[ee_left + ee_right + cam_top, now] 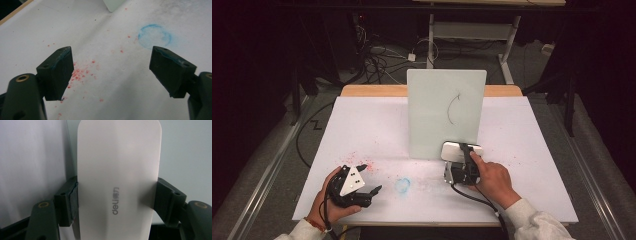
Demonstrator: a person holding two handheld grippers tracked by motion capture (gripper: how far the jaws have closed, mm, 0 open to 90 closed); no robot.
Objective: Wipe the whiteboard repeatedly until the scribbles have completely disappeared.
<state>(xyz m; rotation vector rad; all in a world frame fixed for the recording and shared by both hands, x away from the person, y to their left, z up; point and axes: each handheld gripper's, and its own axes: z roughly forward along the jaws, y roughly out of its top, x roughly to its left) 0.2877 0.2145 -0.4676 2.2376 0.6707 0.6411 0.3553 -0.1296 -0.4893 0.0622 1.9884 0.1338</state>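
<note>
Right gripper view: item one, white eraser (118, 182), a smooth rounded slab printed "deli", clamped across its width between your right gripper's (117, 200) jaws. Location in the high view: lower middle of the frame, at the foot of the upright whiteboard (446, 112), the eraser (460, 150) touching or nearly touching its bottom right corner. Handling, by judgement: light, rigid plastic shell, glossy and therefore liable to slide if the jaws slacken; the flat long sides where you already grip it are the sound hold.

Item two, whiteboard: pale green panel standing on edge at centre frame, bearing one thin curved dark stroke (454, 107). It looks thin and free-standing, what props it is not visible, so a firm push could tip it backward.

Item three, left gripper (362, 182): lower left of the high view, jaws spread wide and empty, resting low over the counter (362, 125), well apart from the eraser.

Item four, marks on the counter: red specks (80, 73) scattered under the left gripper; a smudged blue ring (155, 36) between the two grippers. Neither obstructs anything.

Item five, cables (377, 60) on the floor beyond the counter, upper left of centre, clear of your reach.
</note>
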